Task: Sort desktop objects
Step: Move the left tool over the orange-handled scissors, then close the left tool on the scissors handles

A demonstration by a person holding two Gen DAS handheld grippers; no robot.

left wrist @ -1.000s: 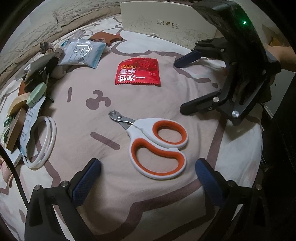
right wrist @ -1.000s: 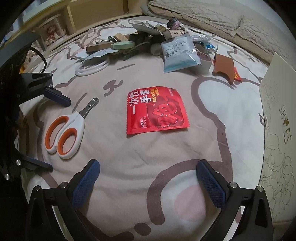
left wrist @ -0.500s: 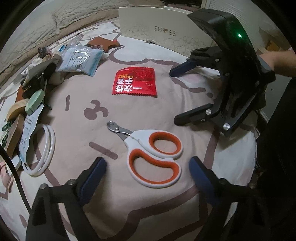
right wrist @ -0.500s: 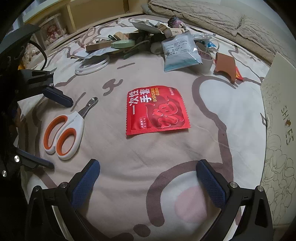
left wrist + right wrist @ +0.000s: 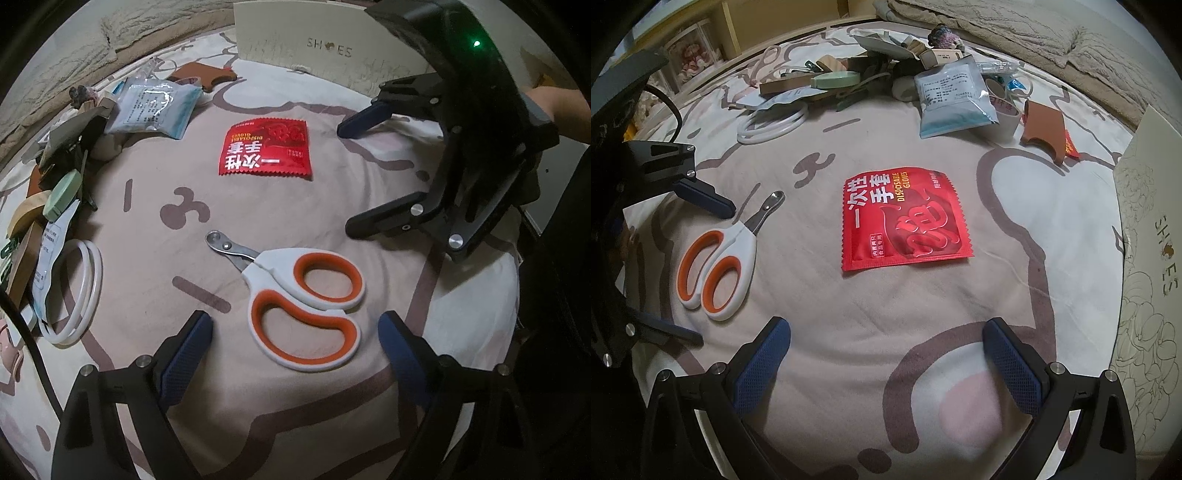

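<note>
White-and-orange scissors (image 5: 273,266) lie flat on the patterned cloth, steel tip toward the upper left. My left gripper (image 5: 291,325) hovers over the handle loops, which lie between its blue fingertips with a gap on each side; its jaws are opening. A red disposable-gloves packet (image 5: 266,147) lies flat beyond the scissors. In the right wrist view the packet (image 5: 905,221) sits ahead of my right gripper (image 5: 886,328), which stands open over bare cloth with nothing between its fingers. The scissors (image 5: 738,243) show at the left there.
A cream shoe box (image 5: 332,48) lies at the cloth's far edge. A pile of small items, a white ring (image 5: 74,291) and a blue-white packet (image 5: 155,110) crowd the left side. A brown leather piece (image 5: 1043,125) lies near the box.
The left gripper's fingers came in around the scissors' handles, then spread slightly again. The scissors, the red packet and the right gripper have not moved.
</note>
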